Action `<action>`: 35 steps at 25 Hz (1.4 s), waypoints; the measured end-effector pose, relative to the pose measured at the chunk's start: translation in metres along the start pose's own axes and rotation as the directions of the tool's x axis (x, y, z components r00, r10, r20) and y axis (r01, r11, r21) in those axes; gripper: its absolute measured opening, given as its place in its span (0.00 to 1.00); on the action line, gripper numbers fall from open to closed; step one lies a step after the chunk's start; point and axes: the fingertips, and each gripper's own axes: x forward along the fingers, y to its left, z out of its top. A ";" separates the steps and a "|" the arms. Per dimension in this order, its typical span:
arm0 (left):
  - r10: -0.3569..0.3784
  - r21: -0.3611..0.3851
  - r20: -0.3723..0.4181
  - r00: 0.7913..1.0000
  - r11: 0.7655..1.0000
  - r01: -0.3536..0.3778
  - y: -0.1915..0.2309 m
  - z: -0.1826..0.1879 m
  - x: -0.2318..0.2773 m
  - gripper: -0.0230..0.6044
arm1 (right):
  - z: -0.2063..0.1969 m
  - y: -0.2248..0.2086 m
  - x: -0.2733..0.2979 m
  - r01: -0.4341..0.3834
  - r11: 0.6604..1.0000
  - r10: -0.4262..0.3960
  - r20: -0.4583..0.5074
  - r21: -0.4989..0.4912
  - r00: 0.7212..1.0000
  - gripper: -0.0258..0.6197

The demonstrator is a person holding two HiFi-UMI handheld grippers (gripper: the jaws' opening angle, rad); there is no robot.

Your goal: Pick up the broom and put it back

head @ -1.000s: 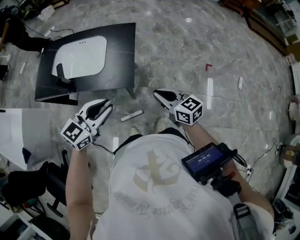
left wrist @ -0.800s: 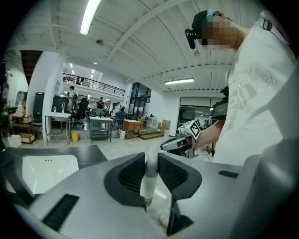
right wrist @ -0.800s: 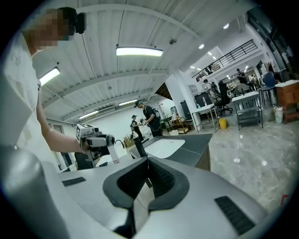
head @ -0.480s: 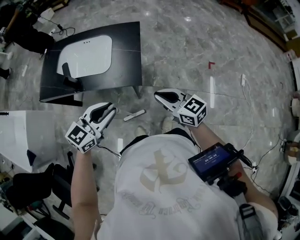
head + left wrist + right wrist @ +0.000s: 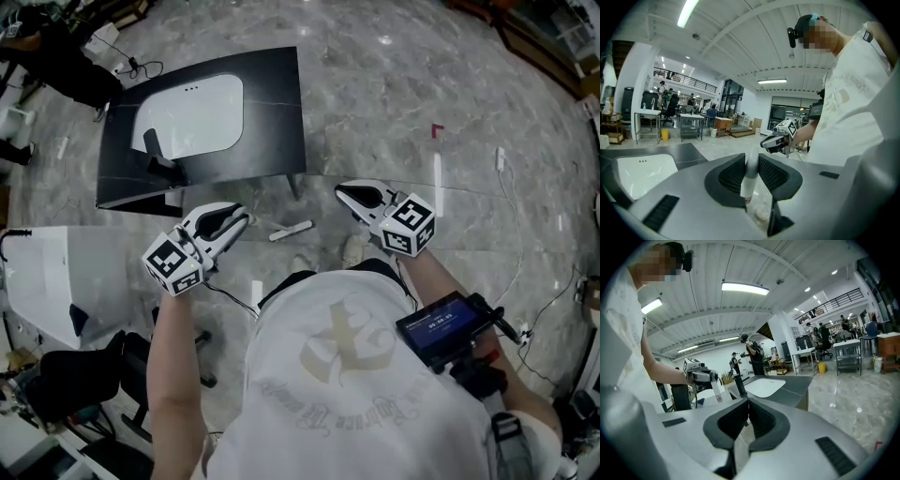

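A white rod [image 5: 292, 230], which looks like the broom's handle, carries a small label near its lower end. My left gripper [image 5: 242, 217] is shut on it. In the left gripper view the rod [image 5: 749, 178] stands upright between the dark pads of that gripper [image 5: 751, 157]. The right gripper view shows the rod [image 5: 715, 392] hanging down from the left gripper [image 5: 701, 376]. My right gripper [image 5: 342, 190] hovers a short way to the right, its jaws shut with nothing between them [image 5: 748, 401]. No brush head is in view.
A black counter [image 5: 272, 112] with a white sink [image 5: 192, 112] and a black faucet [image 5: 155, 150] stands ahead on the left. A white table [image 5: 47, 272] is at the left edge. Cables [image 5: 506, 216] trail over the marble floor on the right. People stand in the far background.
The head view has swung, so the counter and both grippers now sit further right in it. The left gripper keeps its hold on the white rod; the right stays shut.
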 end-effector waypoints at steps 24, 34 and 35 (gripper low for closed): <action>-0.183 -0.032 -0.212 0.960 0.983 0.180 0.044 -0.055 0.035 0.19 | -0.025 -0.011 -0.021 0.150 0.988 -0.150 -0.017 0.039 0.989 0.07; -0.207 -0.027 -0.251 0.946 0.978 0.206 0.057 -0.067 0.047 0.19 | -0.033 -0.019 -0.027 0.181 0.982 -0.179 -0.036 0.054 0.983 0.07; -0.202 -0.023 -0.256 0.945 0.979 0.203 0.060 -0.067 0.047 0.19 | -0.033 -0.020 -0.027 0.183 0.981 -0.182 -0.036 0.056 0.983 0.07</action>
